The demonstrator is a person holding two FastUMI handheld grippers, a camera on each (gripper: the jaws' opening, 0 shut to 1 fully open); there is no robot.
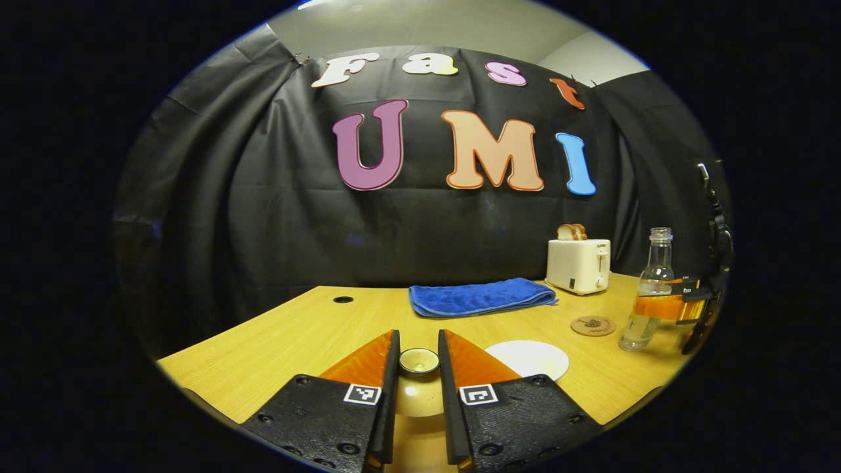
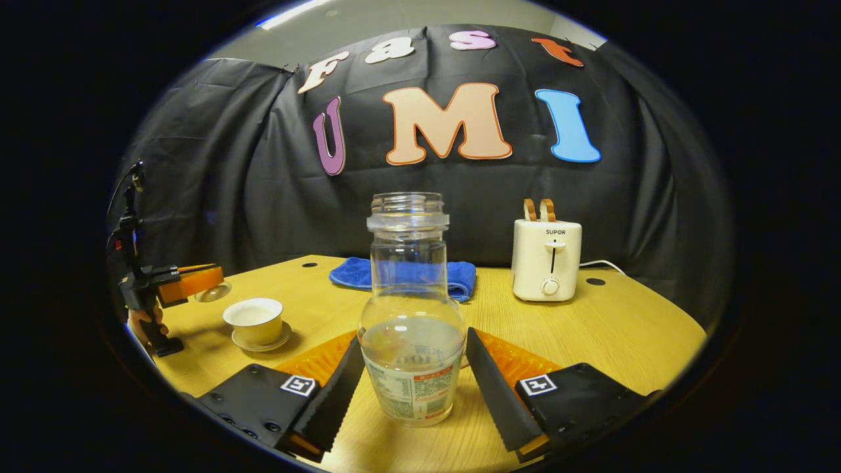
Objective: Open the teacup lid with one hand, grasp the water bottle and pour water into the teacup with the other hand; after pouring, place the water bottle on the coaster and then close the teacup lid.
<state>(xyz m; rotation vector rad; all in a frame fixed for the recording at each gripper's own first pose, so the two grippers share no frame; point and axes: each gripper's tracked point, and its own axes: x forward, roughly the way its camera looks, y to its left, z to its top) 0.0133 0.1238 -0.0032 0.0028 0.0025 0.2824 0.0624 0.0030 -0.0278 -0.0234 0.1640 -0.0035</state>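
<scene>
The glass water bottle (image 2: pixel 411 315) stands at the centre of the right gripper view, uncapped, round-shouldered with a narrow threaded neck, clear water in its lower part behind a printed label. My right gripper (image 2: pixel 412 384) brackets its base: the two black ribbed fingers (image 2: pixel 335 394) sit just beside the glass, and I cannot tell whether both press on it. At the left of that frame the pale glazed teacup (image 2: pixel 254 320) sits open on its saucer (image 2: pixel 259 343).

In the left gripper view my left gripper (image 1: pixel 418 368) is clamped on the teacup lid (image 1: pixel 419 381), a cream dome with a small ring knob, low in the frame between the orange-backed fingers. To the right lie a white plate (image 1: pixel 535 358) and the round cork coaster (image 1: pixel 592 325) on the wood-grain table (image 1: pixel 276 341).
</scene>
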